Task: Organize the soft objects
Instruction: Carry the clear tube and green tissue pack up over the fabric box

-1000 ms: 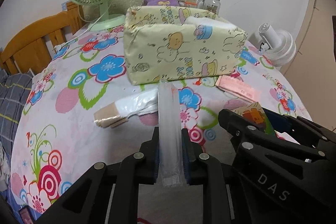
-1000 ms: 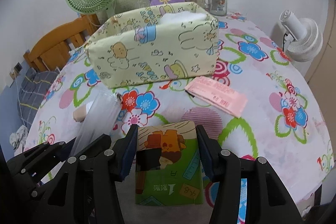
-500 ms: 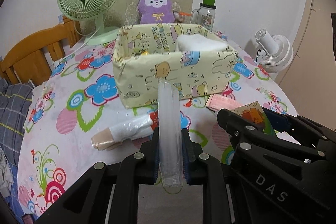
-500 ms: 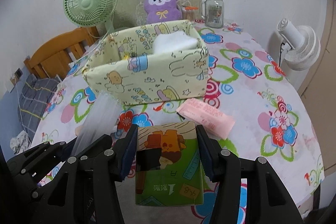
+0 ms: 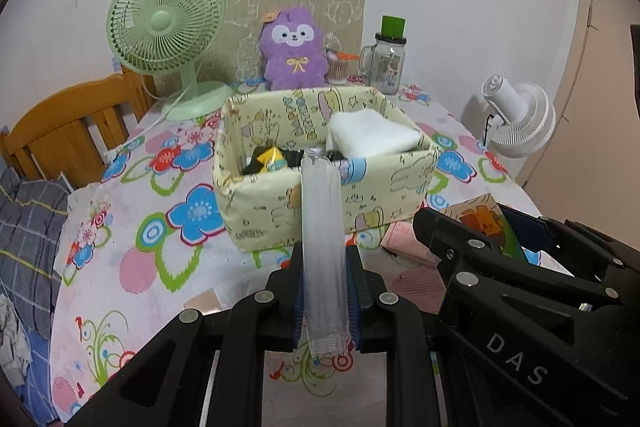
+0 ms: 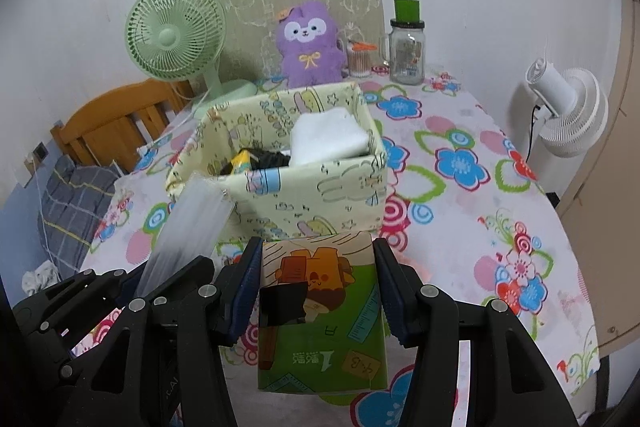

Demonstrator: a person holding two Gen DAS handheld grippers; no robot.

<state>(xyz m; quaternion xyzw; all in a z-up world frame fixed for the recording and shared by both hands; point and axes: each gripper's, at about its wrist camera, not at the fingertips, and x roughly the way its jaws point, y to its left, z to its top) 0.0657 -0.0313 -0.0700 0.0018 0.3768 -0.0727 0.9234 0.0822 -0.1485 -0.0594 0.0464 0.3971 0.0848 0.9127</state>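
My left gripper (image 5: 325,293) is shut on a long clear plastic packet (image 5: 322,227), held above the table and pointing at the yellow fabric storage box (image 5: 340,211). The packet also shows in the right wrist view (image 6: 192,215). My right gripper (image 6: 316,287) is shut on a green tissue pack (image 6: 320,311) with a cartoon print, held just right of the left gripper, in front of the box (image 6: 320,187). The box holds a white folded cloth (image 6: 326,139), a yellow item (image 6: 242,163) and dark items.
A pink pack (image 5: 406,243) lies on the floral tablecloth (image 5: 132,267) before the box, partly hidden. A green fan (image 5: 168,35), purple plush (image 5: 292,51) and glass jar (image 5: 388,63) stand at the back. A white fan (image 6: 568,107) stands right, a wooden chair (image 5: 68,131) left.
Both grippers have risen and drawn back with their loads; the box now appears lower and farther, and its inside has come into view.
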